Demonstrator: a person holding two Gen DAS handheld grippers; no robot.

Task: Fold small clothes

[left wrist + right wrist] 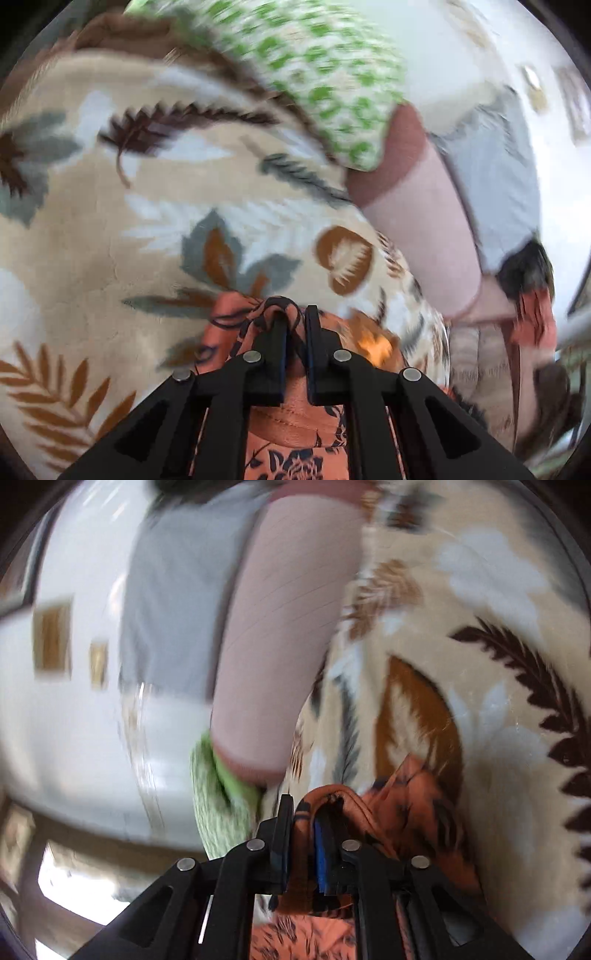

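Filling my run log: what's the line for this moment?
left hand-held gripper: shut on orange cloth | right hand-held gripper: shut on orange cloth | under: leaf blanket

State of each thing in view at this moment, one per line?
Orange garment: bunched, pinched at two spots, lifted off the blanket.
Left gripper: shut on the orange garment.
Right gripper: shut on the orange garment.
Leaf-print blanket: spread flat.
Green-patterned cloth: lying on the blanket, blurred.
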